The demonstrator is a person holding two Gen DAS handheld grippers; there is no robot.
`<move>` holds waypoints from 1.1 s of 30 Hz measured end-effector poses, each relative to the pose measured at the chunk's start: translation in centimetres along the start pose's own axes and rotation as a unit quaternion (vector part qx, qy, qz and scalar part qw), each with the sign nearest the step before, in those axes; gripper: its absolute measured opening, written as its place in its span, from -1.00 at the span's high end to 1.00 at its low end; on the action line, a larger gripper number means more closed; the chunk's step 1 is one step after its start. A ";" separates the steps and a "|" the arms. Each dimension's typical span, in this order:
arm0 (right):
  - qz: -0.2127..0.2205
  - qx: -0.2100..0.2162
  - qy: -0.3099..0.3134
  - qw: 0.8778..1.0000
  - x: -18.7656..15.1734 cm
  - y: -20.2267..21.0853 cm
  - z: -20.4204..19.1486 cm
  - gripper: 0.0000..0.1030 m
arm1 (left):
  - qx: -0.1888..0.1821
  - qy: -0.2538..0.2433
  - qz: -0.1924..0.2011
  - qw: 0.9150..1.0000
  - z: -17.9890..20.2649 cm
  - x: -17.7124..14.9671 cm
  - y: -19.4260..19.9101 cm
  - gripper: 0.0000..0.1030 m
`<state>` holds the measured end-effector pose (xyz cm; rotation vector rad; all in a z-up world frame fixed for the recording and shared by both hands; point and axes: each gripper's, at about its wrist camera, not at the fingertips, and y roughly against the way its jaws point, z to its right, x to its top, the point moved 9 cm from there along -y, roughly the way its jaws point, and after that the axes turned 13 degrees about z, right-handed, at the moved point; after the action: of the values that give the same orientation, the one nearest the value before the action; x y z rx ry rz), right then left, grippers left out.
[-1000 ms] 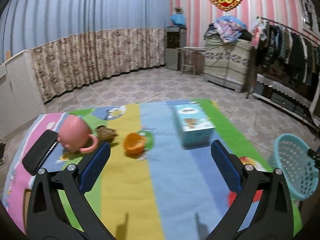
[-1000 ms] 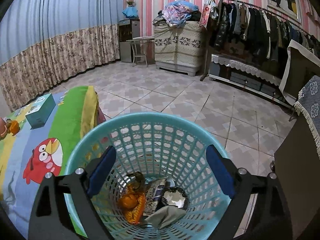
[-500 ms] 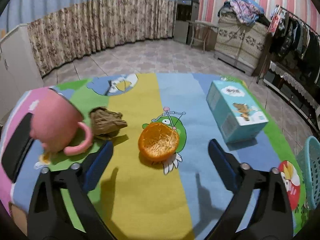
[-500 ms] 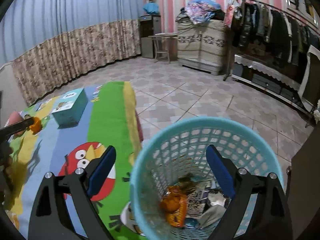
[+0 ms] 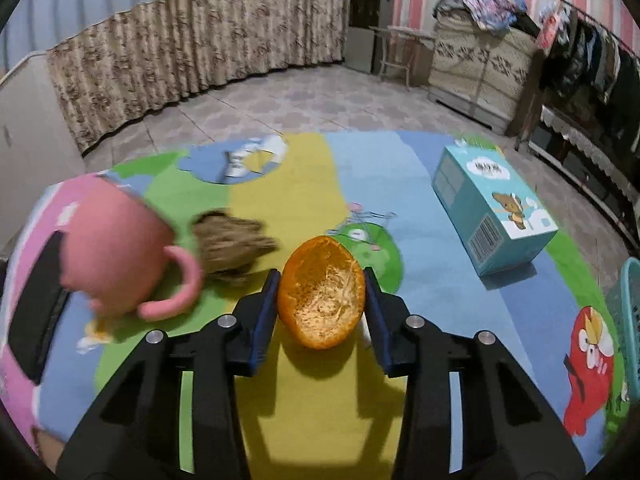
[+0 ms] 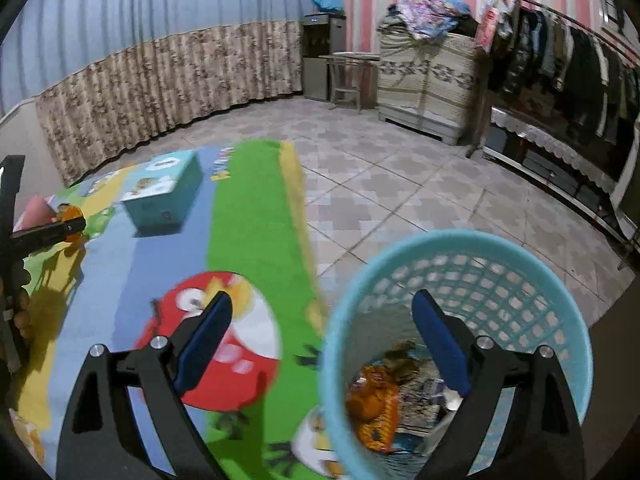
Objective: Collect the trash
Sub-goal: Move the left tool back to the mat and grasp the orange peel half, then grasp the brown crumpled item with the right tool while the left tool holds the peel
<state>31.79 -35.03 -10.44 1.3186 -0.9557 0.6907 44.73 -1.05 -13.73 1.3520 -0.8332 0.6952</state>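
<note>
My left gripper (image 5: 322, 300) is shut on an orange peel half (image 5: 322, 292) on the colourful table mat. A crumpled brown paper wad (image 5: 230, 242) lies just left of it, beside a pink mug (image 5: 116, 264). My right gripper (image 6: 320, 340) is open and empty, over the near rim of a light-blue trash basket (image 6: 460, 240) that holds several pieces of trash. The left gripper with the peel (image 6: 70, 218) also shows at the far left of the right wrist view.
A teal tissue box (image 5: 492, 216) lies at the mat's right side, also seen in the right wrist view (image 6: 168, 190). A black phone (image 5: 38, 312) lies left of the mug. The basket edge (image 5: 632, 320) shows at far right. Tiled floor and furniture lie beyond.
My left gripper moved forward and closed on the orange peel. My right gripper swung left, so the basket now sits lower right in its view.
</note>
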 end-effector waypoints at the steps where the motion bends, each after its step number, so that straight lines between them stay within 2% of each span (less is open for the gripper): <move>1: -0.001 0.011 0.001 1.000 0.4 -0.2 -1.3 -0.74 | 0.006 0.006 0.007 1.000 -0.9 0.3 0.8 0.24; 4: -0.006 0.052 0.005 0.999 1.3 -0.9 -5.4 -0.74 | 0.035 0.022 0.037 0.998 -4.5 1.1 3.6 0.24; 8: 0.001 0.087 0.040 0.995 2.6 -1.9 -11.4 -0.74 | 0.093 0.025 0.063 0.993 -9.7 0.8 6.4 0.24; 11: 0.005 0.111 0.061 0.992 3.3 -3.1 -15.9 -0.74 | 0.115 0.043 0.074 0.990 -12.7 0.7 7.0 0.24; 15: 0.004 0.139 0.086 0.987 3.8 -5.0 -21.6 -0.74 | 0.158 0.043 0.086 0.983 -15.4 0.5 7.1 0.24; 23: -0.008 0.188 0.105 0.976 3.4 -8.3 -30.1 -0.74 | 0.157 0.094 0.098 0.978 -18.7 0.2 7.6 0.24; 25: -0.012 0.195 0.109 0.975 3.3 -9.2 -31.9 -0.74 | 0.169 0.095 0.093 0.977 -19.2 -0.1 7.4 0.24; 33: -0.030 0.209 0.114 0.971 2.8 -11.4 -35.5 -0.71 | 0.175 0.088 0.090 0.977 -18.7 -0.2 7.1 0.24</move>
<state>49.42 -2.13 -12.90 1.5853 -0.5978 1.0104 40.81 18.32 -10.44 1.5106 -0.7169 1.1277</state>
